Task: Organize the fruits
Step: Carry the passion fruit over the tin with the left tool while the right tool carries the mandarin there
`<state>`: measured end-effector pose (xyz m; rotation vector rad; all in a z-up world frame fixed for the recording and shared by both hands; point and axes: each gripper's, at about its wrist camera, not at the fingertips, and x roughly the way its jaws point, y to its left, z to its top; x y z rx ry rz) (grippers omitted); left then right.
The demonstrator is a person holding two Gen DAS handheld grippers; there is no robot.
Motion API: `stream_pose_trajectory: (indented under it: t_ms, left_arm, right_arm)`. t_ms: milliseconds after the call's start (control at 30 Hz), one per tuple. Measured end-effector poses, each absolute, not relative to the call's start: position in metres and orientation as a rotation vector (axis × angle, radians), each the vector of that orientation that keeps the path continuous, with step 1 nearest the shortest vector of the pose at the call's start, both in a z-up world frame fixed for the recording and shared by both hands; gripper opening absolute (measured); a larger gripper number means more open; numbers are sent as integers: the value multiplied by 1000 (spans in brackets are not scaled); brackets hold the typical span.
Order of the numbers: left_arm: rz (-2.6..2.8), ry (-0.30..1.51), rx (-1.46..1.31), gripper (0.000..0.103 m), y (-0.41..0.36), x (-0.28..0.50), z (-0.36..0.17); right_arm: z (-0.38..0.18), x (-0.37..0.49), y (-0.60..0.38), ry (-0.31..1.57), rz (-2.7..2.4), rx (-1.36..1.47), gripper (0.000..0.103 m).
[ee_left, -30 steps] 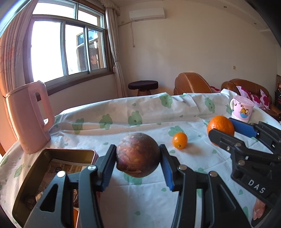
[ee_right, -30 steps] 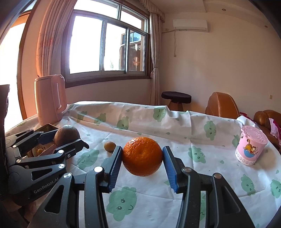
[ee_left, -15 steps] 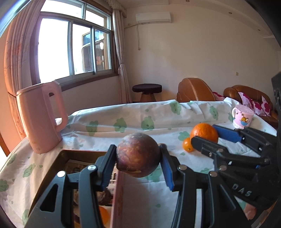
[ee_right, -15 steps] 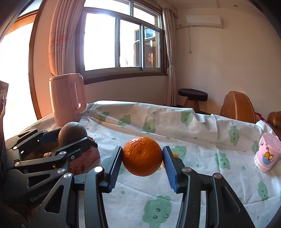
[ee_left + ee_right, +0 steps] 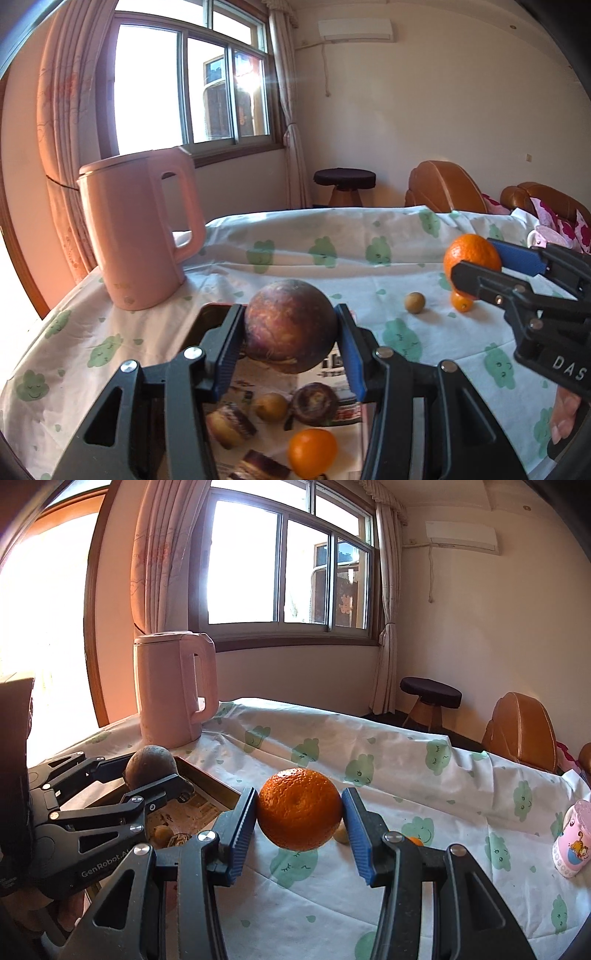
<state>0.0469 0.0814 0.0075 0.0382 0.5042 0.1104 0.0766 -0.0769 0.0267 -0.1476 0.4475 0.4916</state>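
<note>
Pinching a round brown-purple fruit (image 5: 291, 325) between its blue pads, the left tool (image 5: 291, 328) holds it up over the far end of a metal tray (image 5: 207, 317). Down in the tray, on printed paper, lie a small orange fruit (image 5: 312, 452), a dark round fruit (image 5: 314, 402), a small yellow-brown fruit (image 5: 271, 406) and some cut pieces. The right tool (image 5: 299, 808) pinches a big orange (image 5: 299, 808) and holds it in the air above the surface (image 5: 424, 886), just to the right of the tray. Behind the big orange, two little fruits sit on the green-patterned cloth: a tan one (image 5: 414, 302) and a tiny orange one (image 5: 461, 301), close to each other. A tall pink kettle (image 5: 144, 232) stands on the surface just past the tray, near the window. A pink cup with a cartoon picture (image 5: 570, 843) stands far off to the right.
</note>
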Motion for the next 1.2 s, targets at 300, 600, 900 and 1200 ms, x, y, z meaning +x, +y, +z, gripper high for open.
stream_pose_trajectory:
  t_ms: [300, 600, 900, 1200]
  left_arm:
    - [154, 524, 29, 50, 108, 50, 4]
    - [185, 554, 33, 50, 122, 53, -2]
    - [207, 585, 32, 50, 132, 59, -3]
    - [220, 612, 17, 50, 140, 62, -4]
  right_arm:
    - [29, 80, -49, 451, 536, -165, 49]
    - [21, 93, -23, 468, 579, -166, 49]
    - [10, 105, -5, 495, 611, -167, 49]
    - [3, 111, 2, 513, 629, -166, 49]
